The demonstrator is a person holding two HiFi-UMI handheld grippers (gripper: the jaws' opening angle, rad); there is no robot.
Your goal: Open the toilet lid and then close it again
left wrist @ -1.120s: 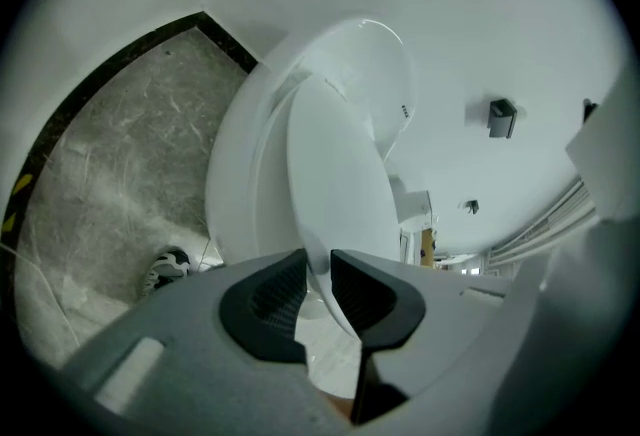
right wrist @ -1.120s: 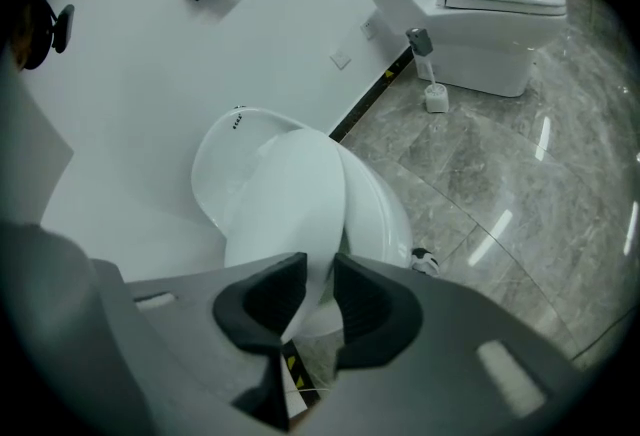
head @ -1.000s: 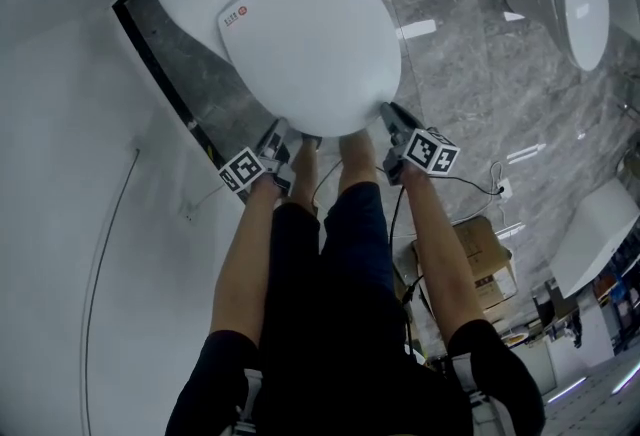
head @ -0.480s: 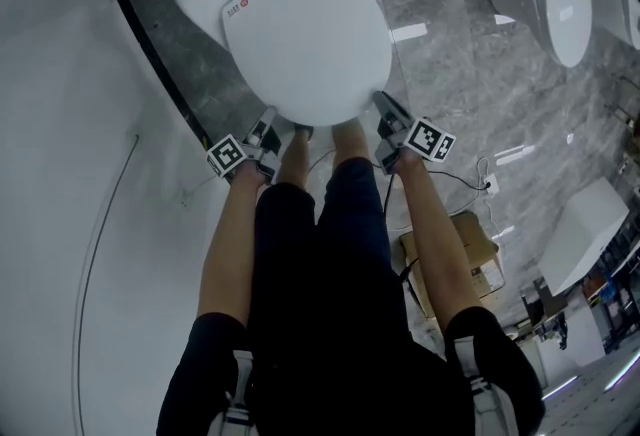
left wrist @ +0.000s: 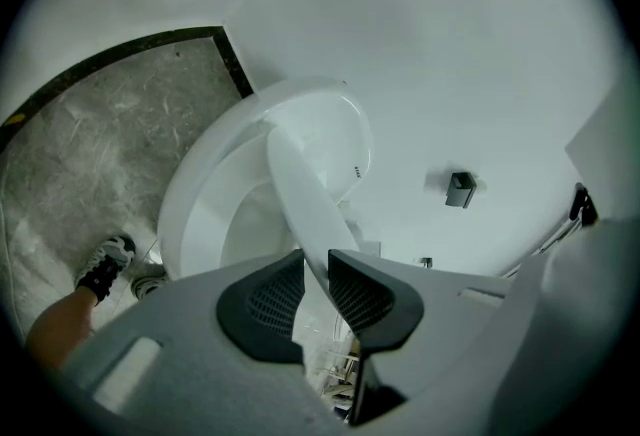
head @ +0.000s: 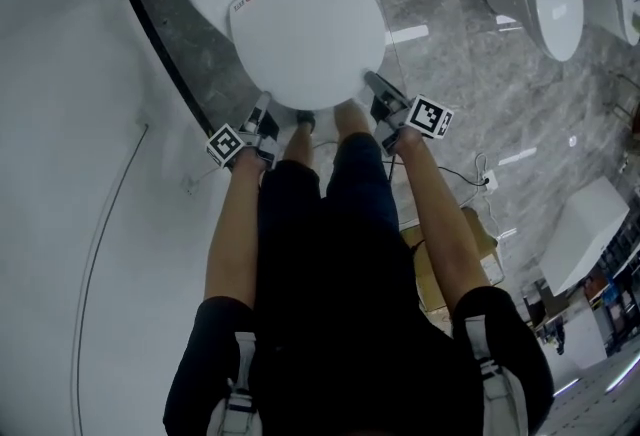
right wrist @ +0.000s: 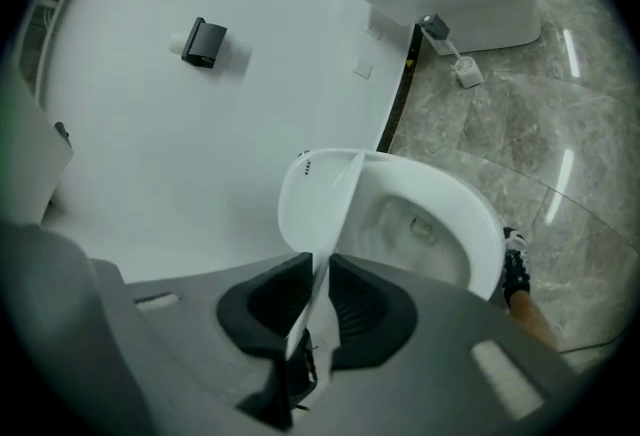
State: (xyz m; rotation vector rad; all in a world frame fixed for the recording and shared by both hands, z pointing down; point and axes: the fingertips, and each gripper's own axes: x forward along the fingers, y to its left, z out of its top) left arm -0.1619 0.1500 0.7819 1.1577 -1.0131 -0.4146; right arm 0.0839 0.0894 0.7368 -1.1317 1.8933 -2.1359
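Gripping on both sides, lid part-raised.

Left tool (head: 262, 106) is at the left front corner of the toilet lid (head: 310, 34). Its jaws have just been closing and stand narrow, pads pinched on the lid's thin rim. From the left gripper view the lid slants up off the bowl (left wrist: 185, 214), which lies open beneath it.

The lid's long axis runs straight away from me, with the front rim at my tools and the hinge at the far end, against the white wall (left wrist: 450, 44).

Right tool (head: 375, 84) mirrors this at the right front corner. Its jaws have also just been closing, and they are narrow and clamped on the same rim.

Neither hand is nearer. Both sit about level on the front edge, with the person's legs between them.

My judgement is that the next move is an arc up and back about that far hinge. Both hands should travel together, otherwise the lid may twist or slip from one pinch.
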